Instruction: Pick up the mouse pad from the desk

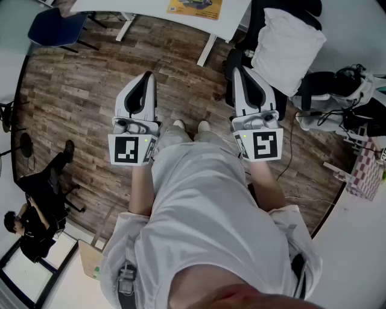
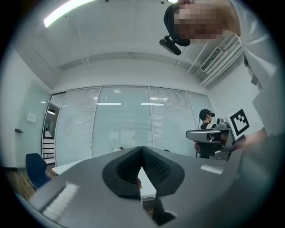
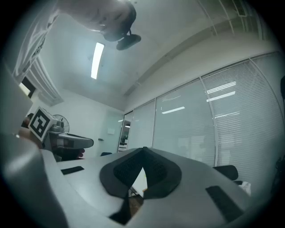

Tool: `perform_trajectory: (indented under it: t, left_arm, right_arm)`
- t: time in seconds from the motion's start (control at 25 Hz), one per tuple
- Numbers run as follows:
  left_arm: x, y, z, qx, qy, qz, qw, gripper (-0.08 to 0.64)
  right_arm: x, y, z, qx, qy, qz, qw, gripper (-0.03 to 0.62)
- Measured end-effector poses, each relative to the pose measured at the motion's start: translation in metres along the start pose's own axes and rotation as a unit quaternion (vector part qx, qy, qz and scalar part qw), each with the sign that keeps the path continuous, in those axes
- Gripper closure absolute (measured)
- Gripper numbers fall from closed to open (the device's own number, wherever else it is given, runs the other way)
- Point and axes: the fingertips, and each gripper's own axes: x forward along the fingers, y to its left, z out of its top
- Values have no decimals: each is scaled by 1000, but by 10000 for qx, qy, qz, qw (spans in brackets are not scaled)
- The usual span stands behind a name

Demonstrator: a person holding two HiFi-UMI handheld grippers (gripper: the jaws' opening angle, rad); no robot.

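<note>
Both grippers are held level side by side in front of the person's body, above a wooden floor. My left gripper (image 1: 145, 79) is shut, its black pads meeting at the tips (image 2: 142, 149) with nothing between them. My right gripper (image 1: 239, 72) is shut too and also empty (image 3: 144, 149). A white desk (image 1: 151, 7) stands ahead at the top of the head view, and a flat yellow printed sheet (image 1: 194, 7) lies on it. I cannot tell whether that sheet is the mouse pad. Each gripper view shows the other gripper off to the side.
A black chair with a white cushion (image 1: 286, 48) stands just right of the right gripper. A blue chair (image 1: 57, 27) is at the far left. Cables and gear (image 1: 338, 99) lie at the right. A person in black (image 1: 36, 208) is at the lower left. Glass walls with blinds (image 2: 124, 120) stand ahead.
</note>
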Motion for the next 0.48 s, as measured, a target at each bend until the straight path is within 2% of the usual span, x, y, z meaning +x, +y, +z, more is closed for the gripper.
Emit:
perform_trajectory:
  t: [0.32, 0.48]
  left_arm:
    - [-9, 0, 2, 24, -31, 47, 10000, 565]
    - [-16, 3, 0, 37, -29, 99, 9999, 565]
  right_arm:
    - [-4, 0, 2, 220, -47, -35, 9997, 594]
    - [-8, -6, -11, 111, 167, -69, 9998, 594]
